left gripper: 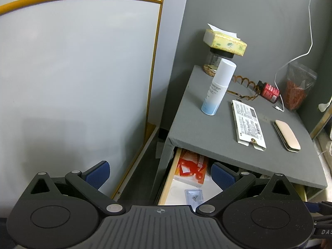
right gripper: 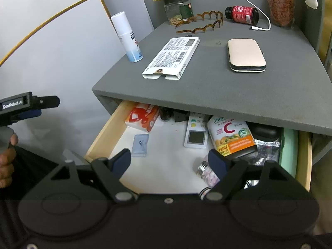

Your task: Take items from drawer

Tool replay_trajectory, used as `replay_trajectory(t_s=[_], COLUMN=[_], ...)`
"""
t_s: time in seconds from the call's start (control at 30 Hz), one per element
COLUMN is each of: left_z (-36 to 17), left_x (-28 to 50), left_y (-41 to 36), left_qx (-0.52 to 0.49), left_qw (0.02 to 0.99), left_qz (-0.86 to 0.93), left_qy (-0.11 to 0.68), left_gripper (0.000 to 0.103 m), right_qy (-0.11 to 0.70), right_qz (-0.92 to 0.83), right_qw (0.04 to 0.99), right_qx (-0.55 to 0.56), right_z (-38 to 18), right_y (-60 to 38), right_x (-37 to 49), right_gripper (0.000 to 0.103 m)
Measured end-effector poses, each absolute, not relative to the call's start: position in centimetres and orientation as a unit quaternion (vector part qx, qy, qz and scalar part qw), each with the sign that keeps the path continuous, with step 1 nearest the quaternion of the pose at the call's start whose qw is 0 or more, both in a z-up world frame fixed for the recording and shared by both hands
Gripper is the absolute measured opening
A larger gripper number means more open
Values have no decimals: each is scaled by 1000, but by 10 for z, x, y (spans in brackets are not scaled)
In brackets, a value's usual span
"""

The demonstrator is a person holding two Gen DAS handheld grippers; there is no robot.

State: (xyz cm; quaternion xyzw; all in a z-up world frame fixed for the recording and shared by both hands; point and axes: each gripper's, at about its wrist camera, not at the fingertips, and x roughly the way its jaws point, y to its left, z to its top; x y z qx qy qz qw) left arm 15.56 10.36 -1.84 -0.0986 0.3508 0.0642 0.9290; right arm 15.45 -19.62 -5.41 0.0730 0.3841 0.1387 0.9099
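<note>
The wooden drawer (right gripper: 103, 133) stands open under the grey nightstand top (right gripper: 207, 87). Inside lie a red-and-white tissue pack (right gripper: 143, 117), a small clear bag (right gripper: 140, 145), a white remote (right gripper: 196, 132), a vitamin C bottle (right gripper: 232, 137), a small silver-capped bottle (right gripper: 205, 171), a black case (right gripper: 264, 131) and a mint box (right gripper: 288, 149). My right gripper (right gripper: 170, 162) is open and empty, above the drawer's front. My left gripper (left gripper: 159, 173) is open and empty, left of the drawer; it also shows in the right wrist view (right gripper: 31, 108). The tissue pack (left gripper: 192, 168) and clear bag (left gripper: 194, 196) show in the left wrist view.
On the nightstand top (left gripper: 207, 128) stand a white spray bottle (left gripper: 217, 87), a flat white box (left gripper: 248, 122), a pink case (left gripper: 287, 134), a brown hair clip (right gripper: 199, 21), a red bottle (right gripper: 241, 14), a jar with tissue box (right gripper: 176, 0), a snack bag (right gripper: 280, 8) and a white cable (right gripper: 259, 28). A white panel (left gripper: 72, 72) is at left.
</note>
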Motion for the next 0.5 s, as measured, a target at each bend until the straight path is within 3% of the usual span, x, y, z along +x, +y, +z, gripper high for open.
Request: replay_trajectory(t_s=[0.5], left_z=[-20], left_x=[158], left_y=[102], left_qx=[-95], left_qw=[929], left_qz=[65], left_qy=[353], left_gripper=[103], right_qy=[398], right_qz=[146], right_qw=[903], right_qx=[68], right_z=[-55], right_y=[-193], right_x=[158], right_gripper=[80])
